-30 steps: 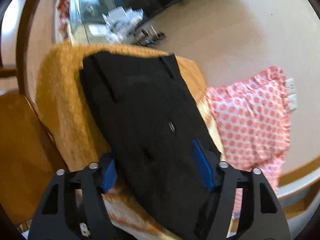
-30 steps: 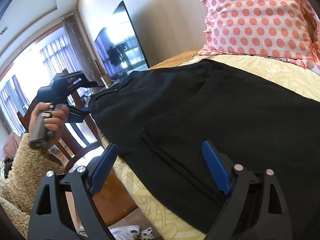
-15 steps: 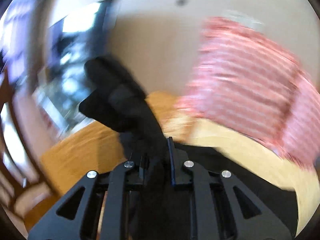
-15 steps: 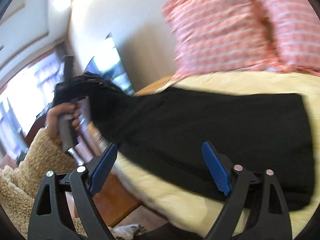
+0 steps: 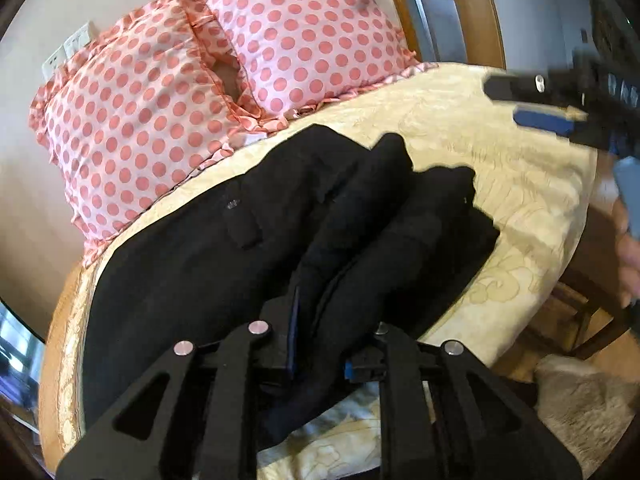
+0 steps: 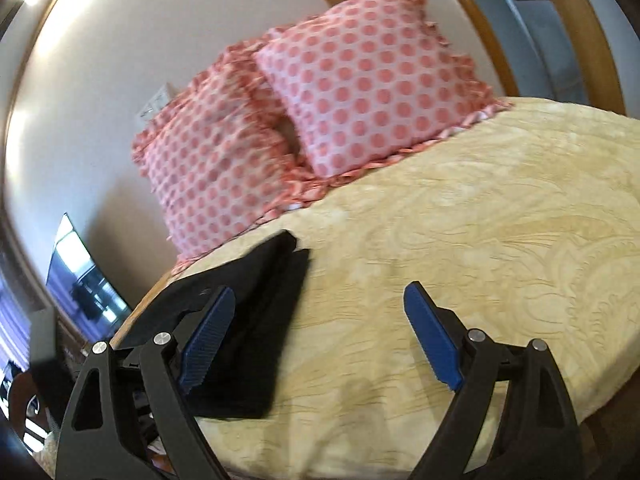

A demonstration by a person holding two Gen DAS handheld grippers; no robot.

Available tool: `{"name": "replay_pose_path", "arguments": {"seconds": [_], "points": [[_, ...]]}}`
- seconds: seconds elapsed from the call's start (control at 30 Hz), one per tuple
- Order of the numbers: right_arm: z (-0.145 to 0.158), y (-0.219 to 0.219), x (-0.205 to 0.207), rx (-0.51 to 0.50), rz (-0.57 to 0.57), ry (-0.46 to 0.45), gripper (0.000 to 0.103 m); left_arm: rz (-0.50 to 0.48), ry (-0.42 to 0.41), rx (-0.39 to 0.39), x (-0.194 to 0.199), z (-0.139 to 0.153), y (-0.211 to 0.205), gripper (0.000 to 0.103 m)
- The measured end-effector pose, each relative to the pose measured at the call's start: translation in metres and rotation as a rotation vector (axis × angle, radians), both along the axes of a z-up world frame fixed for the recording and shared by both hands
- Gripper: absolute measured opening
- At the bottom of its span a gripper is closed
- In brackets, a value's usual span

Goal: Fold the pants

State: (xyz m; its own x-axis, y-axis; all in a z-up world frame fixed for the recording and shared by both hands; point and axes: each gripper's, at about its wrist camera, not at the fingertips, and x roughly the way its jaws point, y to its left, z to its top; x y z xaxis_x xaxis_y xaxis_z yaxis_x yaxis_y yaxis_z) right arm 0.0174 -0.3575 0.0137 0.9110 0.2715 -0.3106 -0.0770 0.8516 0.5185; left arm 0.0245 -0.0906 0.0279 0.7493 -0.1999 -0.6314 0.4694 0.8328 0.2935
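Observation:
Black pants (image 5: 248,248) lie folded over on a cream bedspread (image 5: 528,192). My left gripper (image 5: 320,344) is shut on a bunched fold of the pants, which drapes forward from its fingers onto the bed. In the right wrist view the pants (image 6: 256,328) lie flat at the lower left, behind my left blue pad. My right gripper (image 6: 316,336) is open and empty above the bedspread (image 6: 460,240). It also shows blurred at the upper right of the left wrist view (image 5: 560,108).
Two pink polka-dot pillows (image 5: 208,76) lean against the wall at the head of the bed, also in the right wrist view (image 6: 320,120). A wooden frame (image 6: 572,32) rises at the back right. A TV screen (image 6: 80,280) stands far left. A wooden chair (image 5: 584,320) stands beside the bed.
My left gripper closed on the pants and carried the fold across the bed towards the pillows. My right gripper swung right, away from the pants, and stayed open.

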Motion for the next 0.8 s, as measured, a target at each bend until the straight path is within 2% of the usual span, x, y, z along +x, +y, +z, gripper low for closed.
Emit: {"name": "replay_pose_path", "arguments": {"seconds": [0.07,0.2,0.27,0.33,0.4,0.43,0.5,0.57,0.6,0.63,0.7,0.77,0.8], "points": [[-0.002,-0.001,0.001,0.021,-0.002,0.008,0.089,0.017,0.021,-0.072,0.003,0.012,0.003,0.013],[-0.003,0.006,0.006,0.014,0.014,0.014,0.089,0.002,-0.05,-0.147,-0.019,0.034,-0.008,0.013],[-0.002,0.01,0.009,0.01,0.025,0.015,0.089,-0.028,-0.02,-0.126,-0.021,0.021,-0.018,0.013],[0.001,0.014,0.011,0.013,0.037,0.01,0.089,-0.033,0.024,-0.061,-0.013,-0.005,-0.032,0.015],[0.008,0.018,0.011,0.008,0.056,-0.005,0.089,-0.04,-0.063,0.001,-0.026,-0.014,-0.037,0.017],[0.012,0.02,0.011,0.008,0.069,-0.013,0.089,-0.047,-0.059,0.003,-0.03,-0.011,-0.035,0.019],[0.022,0.029,0.013,0.018,0.132,-0.041,0.089,-0.088,-0.011,-0.071,-0.037,0.001,-0.022,0.029],[0.033,0.043,0.018,0.032,0.23,-0.075,0.09,-0.127,0.057,-0.203,-0.04,0.018,0.004,0.044],[0.037,0.049,0.02,0.041,0.269,-0.086,0.092,-0.115,0.069,-0.259,-0.038,0.024,0.017,0.051],[0.039,0.056,0.023,0.055,0.309,-0.093,0.094,-0.061,0.057,-0.323,-0.035,0.034,0.037,0.063],[0.036,0.069,0.035,0.105,0.389,-0.077,0.094,0.045,0.007,-0.375,-0.032,0.04,0.059,0.072],[0.03,0.077,0.047,0.129,0.417,-0.028,0.094,0.205,-0.027,-0.367,-0.018,0.039,0.084,0.077],[0.022,0.082,0.056,0.128,0.424,0.024,0.094,0.257,-0.029,-0.353,-0.013,0.036,0.091,0.078]]}}
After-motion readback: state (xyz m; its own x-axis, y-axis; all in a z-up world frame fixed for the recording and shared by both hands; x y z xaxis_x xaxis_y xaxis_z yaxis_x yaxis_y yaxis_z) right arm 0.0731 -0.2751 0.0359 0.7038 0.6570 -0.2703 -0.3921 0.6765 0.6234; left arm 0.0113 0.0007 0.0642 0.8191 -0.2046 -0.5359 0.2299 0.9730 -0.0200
